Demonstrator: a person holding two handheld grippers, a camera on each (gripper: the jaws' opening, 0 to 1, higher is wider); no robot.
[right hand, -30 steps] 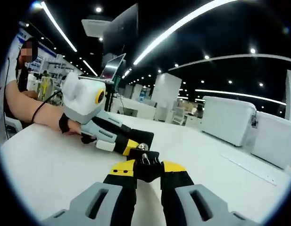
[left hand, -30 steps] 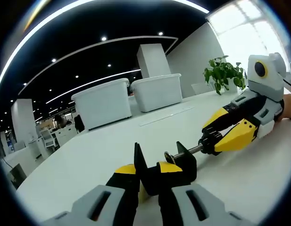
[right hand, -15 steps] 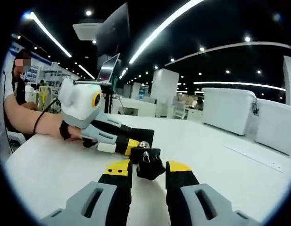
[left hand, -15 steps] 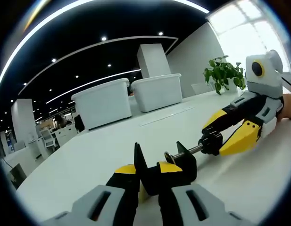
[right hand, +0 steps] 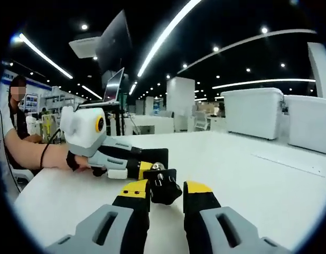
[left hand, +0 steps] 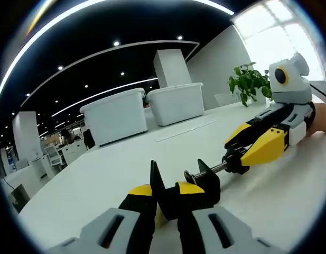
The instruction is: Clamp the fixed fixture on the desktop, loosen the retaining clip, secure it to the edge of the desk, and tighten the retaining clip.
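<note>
On the white desk [left hand: 99, 185], left claw [left hand: 166, 203] still pinches the clamp [left hand: 192, 185]; right claw [right hand: 166, 193] has spread off the knob [right hand: 161, 186].

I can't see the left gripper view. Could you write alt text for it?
The left gripper is shut on a black clamp resting on a white desk. The right gripper comes in from the right, its yellow jaws around the knob of the clamp's screw. Behind stand two white bins and a plant.
</note>
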